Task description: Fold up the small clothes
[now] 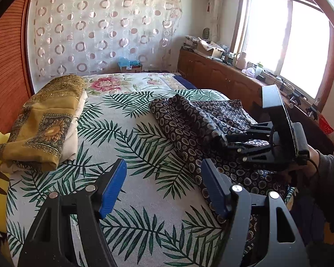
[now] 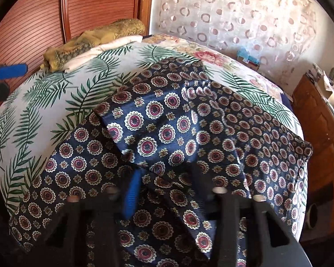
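A dark navy garment with round medallion print (image 1: 189, 124) lies on the right part of the bed; it fills the right wrist view (image 2: 167, 133). My left gripper (image 1: 163, 184) is open and empty above the leaf-print bedspread (image 1: 133, 138), left of the garment's near edge. My right gripper (image 1: 225, 141) shows in the left wrist view at the garment's right side, lifting a fold of cloth. In the right wrist view a raised flap of the garment covers my right gripper (image 2: 167, 184); one blue pad (image 2: 131, 195) shows, the other is hidden.
A folded pile with a mustard patterned cloth (image 1: 44, 122) sits at the bed's left edge. A wooden cabinet (image 1: 222, 75) with clutter runs along the right under the window. A red-brown wardrobe door (image 2: 89, 11) stands beyond the bed.
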Demonstrator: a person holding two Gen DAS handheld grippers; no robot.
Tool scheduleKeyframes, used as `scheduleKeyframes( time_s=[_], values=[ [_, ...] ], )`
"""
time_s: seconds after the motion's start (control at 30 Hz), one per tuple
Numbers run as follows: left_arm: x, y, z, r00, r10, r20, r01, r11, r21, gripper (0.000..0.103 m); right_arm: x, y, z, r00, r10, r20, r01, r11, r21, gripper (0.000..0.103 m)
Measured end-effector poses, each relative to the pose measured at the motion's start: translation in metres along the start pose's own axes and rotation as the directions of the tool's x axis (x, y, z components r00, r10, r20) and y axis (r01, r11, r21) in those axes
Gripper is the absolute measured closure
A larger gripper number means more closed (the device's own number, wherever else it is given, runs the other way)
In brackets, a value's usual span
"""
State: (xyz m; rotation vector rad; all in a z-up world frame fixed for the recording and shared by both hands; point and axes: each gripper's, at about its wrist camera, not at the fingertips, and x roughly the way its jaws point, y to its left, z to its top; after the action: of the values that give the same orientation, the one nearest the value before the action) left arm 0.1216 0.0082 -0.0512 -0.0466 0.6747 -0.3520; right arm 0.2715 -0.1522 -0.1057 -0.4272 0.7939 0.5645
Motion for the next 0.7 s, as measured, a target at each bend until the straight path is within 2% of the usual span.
scheduleKeyframes(
  time_s=[0.03,0.07,0.13,0.3,0.43,0.53,0.7],
  values=[
    [0.0,0.0,0.0,1.0,-0.002,0.0,0.002,1.0,0.002,0.033,-0.002,0.0,-0.001,1.0,-0.003,0.009,0.003,1.0,0.007,0.093],
    [0.0,-0.002,-0.001,1.0,-0.004,0.0,0.004,1.0,0.004,0.033,-0.005,-0.004,0.0,1.0,-0.02,0.024,0.02,1.0,0.018,0.093],
    [0.0,-0.004,-0.001,1.0,-0.008,-0.001,0.008,1.0,0.008,0.033,-0.014,-0.017,0.001,0.998,-0.002,0.056,-0.002,0.998,0.068,0.094],
    [0.004,-0.008,-0.004,1.0,-0.018,-0.013,0.018,1.0,0.014,0.033,-0.038,-0.061,0.004,0.99,-0.057,0.128,0.035,0.985,0.167,0.096],
    [0.008,-0.013,-0.006,0.999,-0.032,-0.023,0.032,0.999,0.013,0.033,-0.041,-0.103,0.004,0.987,-0.107,0.119,0.073,0.964,0.257,0.098],
    [0.011,-0.017,-0.007,0.999,-0.036,-0.029,0.037,0.999,0.023,0.033,-0.036,-0.135,0.003,0.99,-0.092,0.107,0.051,0.94,0.336,0.098],
    [0.013,-0.023,-0.008,0.998,-0.042,-0.036,0.043,0.999,0.031,0.033,-0.028,-0.159,0.009,0.989,-0.131,0.068,0.095,0.919,0.384,0.098]
  ],
)
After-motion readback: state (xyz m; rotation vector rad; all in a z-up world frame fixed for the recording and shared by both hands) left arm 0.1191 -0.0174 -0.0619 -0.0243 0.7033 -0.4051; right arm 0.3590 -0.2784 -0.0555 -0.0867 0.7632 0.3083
